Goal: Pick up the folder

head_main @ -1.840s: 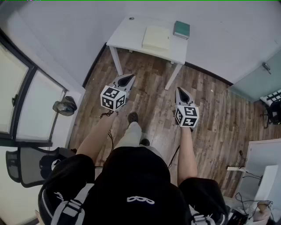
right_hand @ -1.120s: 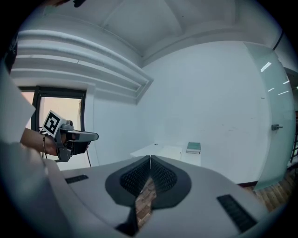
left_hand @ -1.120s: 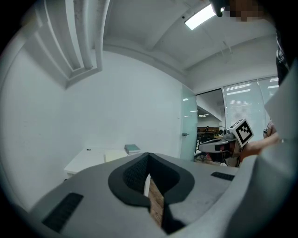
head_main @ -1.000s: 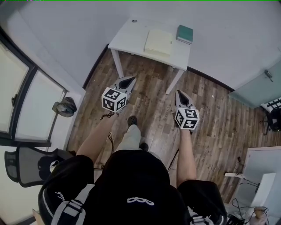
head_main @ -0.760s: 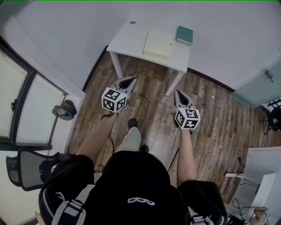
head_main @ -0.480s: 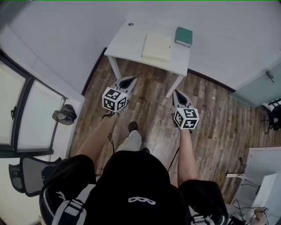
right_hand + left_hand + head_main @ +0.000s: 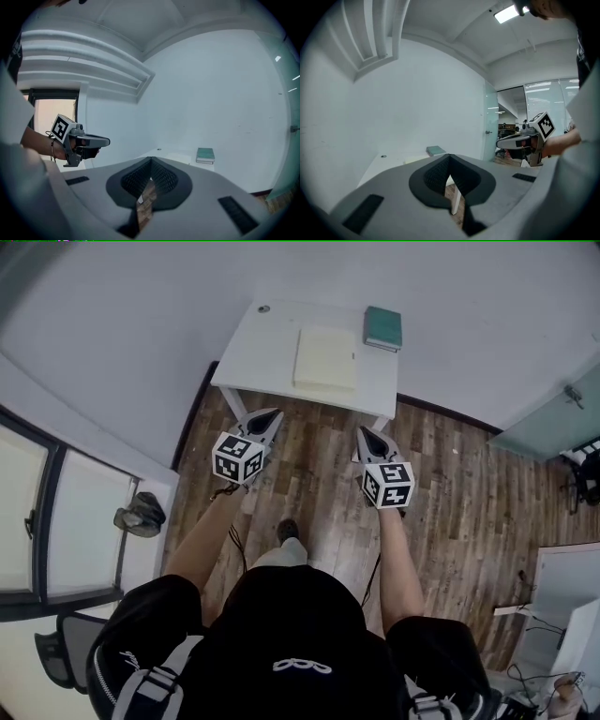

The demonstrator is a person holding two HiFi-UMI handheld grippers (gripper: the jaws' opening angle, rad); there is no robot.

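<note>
The person has walked forward, so the table (image 7: 246, 352) now sits just ahead of the left gripper (image 7: 270, 413) and the right gripper (image 7: 364, 433), where before it stood well apart from them. The pale folder (image 7: 324, 358) lies flat at the table's middle, near a green book (image 7: 382, 327), untouched. The left fingers (image 7: 435, 177) and right fingers (image 7: 137, 180) are pressed together on nothing. They will likely need to open before any reach for the folder.

Matt white table (image 7: 255, 348) on grainy wood-plank floor (image 7: 309, 474); pale folder (image 7: 324, 359) looks papery.
</note>
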